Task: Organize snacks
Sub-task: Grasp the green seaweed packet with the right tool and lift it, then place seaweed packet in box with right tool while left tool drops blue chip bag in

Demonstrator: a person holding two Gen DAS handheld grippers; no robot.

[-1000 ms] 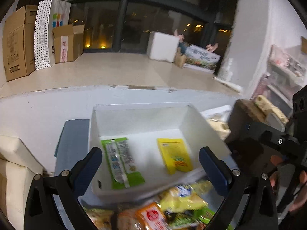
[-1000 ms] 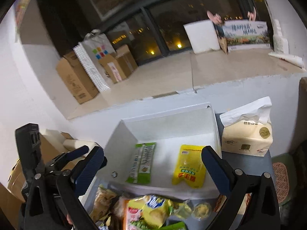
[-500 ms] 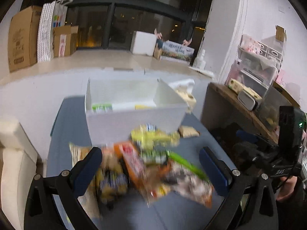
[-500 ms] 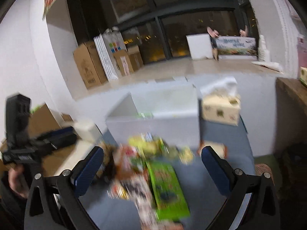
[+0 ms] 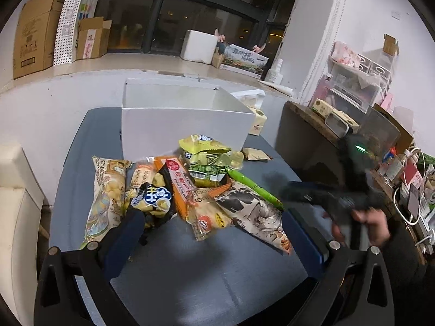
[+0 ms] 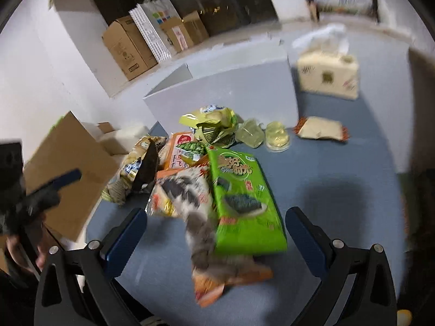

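A pile of snack packets [image 5: 187, 190] lies on the blue-grey table [image 5: 190, 271] in front of a white box [image 5: 185, 125]. My left gripper [image 5: 212, 233] is open and empty, low over the table just short of the pile, near a black-and-yellow bag [image 5: 155, 198]. My right gripper [image 6: 217, 233] is open and empty, its fingers either side of a green seaweed packet [image 6: 242, 201] and a grey-and-orange bag [image 6: 204, 222]. The white box also shows in the right wrist view [image 6: 225, 92]. Its inside is hidden.
A tissue pack [image 6: 326, 76] stands right of the box, with two jelly cups [image 6: 277, 135] and a small beige packet [image 6: 320, 131] in front of it. A wooden side table [image 5: 326, 125] stands to the right and cardboard boxes [image 6: 68, 168] to the left.
Both grippers have pulled back from above the box and dropped low over the table. The pile now fills the view and the box's contents are out of sight.
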